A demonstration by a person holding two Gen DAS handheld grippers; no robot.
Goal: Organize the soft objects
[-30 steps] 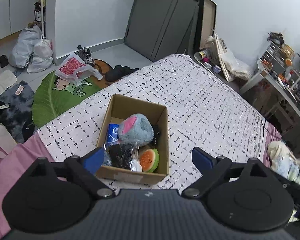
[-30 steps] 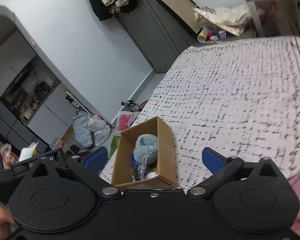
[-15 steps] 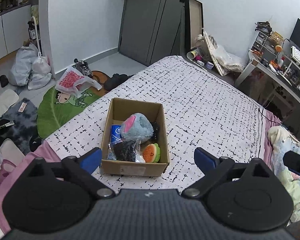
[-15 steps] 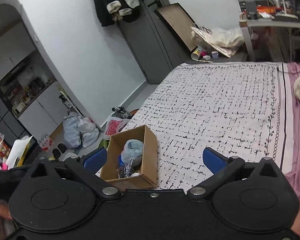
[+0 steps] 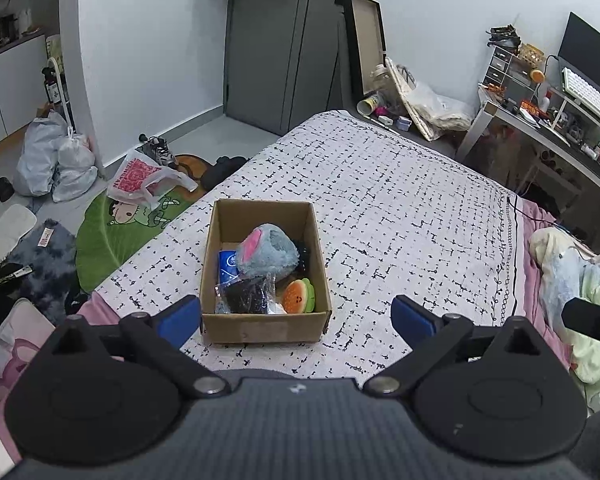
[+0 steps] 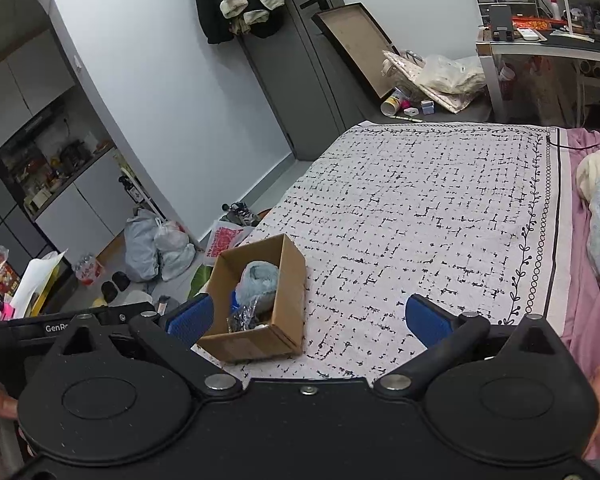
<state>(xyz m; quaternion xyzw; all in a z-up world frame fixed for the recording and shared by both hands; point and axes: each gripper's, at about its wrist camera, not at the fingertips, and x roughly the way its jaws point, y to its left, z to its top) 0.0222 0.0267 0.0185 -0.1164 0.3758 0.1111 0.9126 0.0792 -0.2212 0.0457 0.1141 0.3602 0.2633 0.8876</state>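
Observation:
An open cardboard box (image 5: 320, 272) stands on the white patterned bedspread (image 5: 400, 216) near the bed's left edge. It holds a blue and pink plush toy (image 5: 266, 250), a blue packet (image 5: 227, 264), a black item in clear plastic (image 5: 246, 298) and an orange watermelon-slice plush (image 5: 298, 296). My left gripper (image 5: 296, 316) is open and empty, held above and short of the box. My right gripper (image 6: 306, 316) is open and empty, with the box (image 6: 288, 304) by its left finger; the plush (image 6: 260, 280) shows inside.
Crumpled pale bedding (image 5: 572, 276) lies at the bed's right on a pink sheet. Left of the bed the floor holds a green mat (image 5: 116, 232), plastic bags (image 5: 56, 160) and shoes. A cluttered desk (image 5: 556, 120) stands at the back right, a grey door (image 5: 280, 48) behind.
Both grippers have pulled back and risen from the box, which now looks smaller and farther. The right view swung to take in more of the bed. Both stayed open.

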